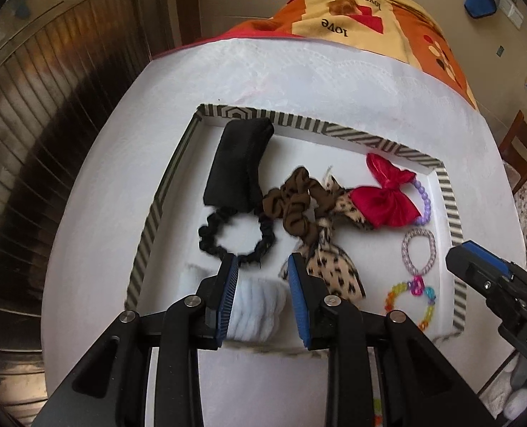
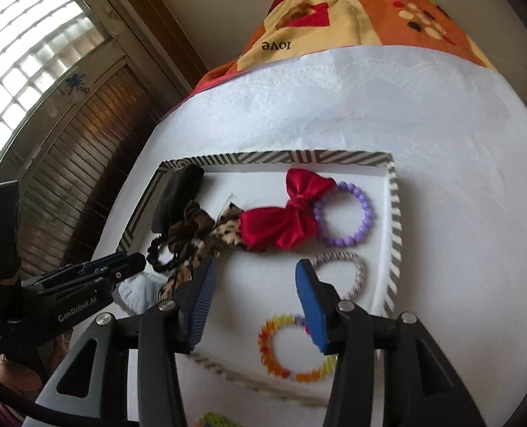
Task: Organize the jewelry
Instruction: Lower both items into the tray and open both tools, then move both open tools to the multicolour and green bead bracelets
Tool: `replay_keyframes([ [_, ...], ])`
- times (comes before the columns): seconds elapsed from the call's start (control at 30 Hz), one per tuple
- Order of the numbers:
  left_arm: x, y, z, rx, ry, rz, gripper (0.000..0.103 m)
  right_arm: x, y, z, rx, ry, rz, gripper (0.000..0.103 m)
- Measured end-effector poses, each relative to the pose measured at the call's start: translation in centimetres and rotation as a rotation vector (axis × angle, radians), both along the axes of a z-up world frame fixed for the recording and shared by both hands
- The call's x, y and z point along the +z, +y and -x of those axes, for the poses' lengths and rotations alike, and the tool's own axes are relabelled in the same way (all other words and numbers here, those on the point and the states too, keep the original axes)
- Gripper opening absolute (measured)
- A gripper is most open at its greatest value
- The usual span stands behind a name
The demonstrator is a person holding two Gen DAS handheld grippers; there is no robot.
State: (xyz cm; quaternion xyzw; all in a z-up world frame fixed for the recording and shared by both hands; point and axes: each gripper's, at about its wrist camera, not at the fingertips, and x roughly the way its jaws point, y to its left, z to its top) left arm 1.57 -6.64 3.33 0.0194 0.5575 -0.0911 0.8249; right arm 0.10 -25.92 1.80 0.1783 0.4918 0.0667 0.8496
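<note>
A white tray with a striped rim [image 1: 452, 210] [image 2: 395, 227] lies on the white table. It holds a black pouch [image 1: 236, 163], a black scrunchie [image 1: 210, 238], a leopard scrunchie [image 1: 295, 210], a red bow [image 1: 384, 195] [image 2: 281, 224], a purple bead bracelet [image 2: 363, 210], a grey hair tie [image 1: 418, 251] [image 2: 356, 277] and a rainbow bracelet [image 1: 411, 302] [image 2: 292, 348]. My left gripper [image 1: 261, 263] is open over a white fluffy scrunchie [image 1: 254, 306]. My right gripper [image 2: 256, 270] is open and empty above the tray, just left of the rainbow bracelet.
A patterned orange blanket [image 1: 363, 10] lies beyond the table's far edge. Wooden shutter doors [image 1: 50, 106] stand to the left. A wooden chair [image 1: 520, 149] is at the right. A small coloured item [image 2: 217, 420] lies on the table near the front edge.
</note>
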Motion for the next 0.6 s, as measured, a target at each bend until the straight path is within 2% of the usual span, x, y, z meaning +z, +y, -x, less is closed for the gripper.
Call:
replay_keyframes([
  [0.37,1.3,-0.3,6.1,-0.047,-0.029,-0.014,0.019,0.7,0.0,7.7,-0.018,0.006,0.047,0.049],
  [0.6,2.0,-0.7,10.4,-0.088,-0.025,-0.008,0.019,1.5,0.3,12.5,-0.013,0.021,0.103,0.054],
])
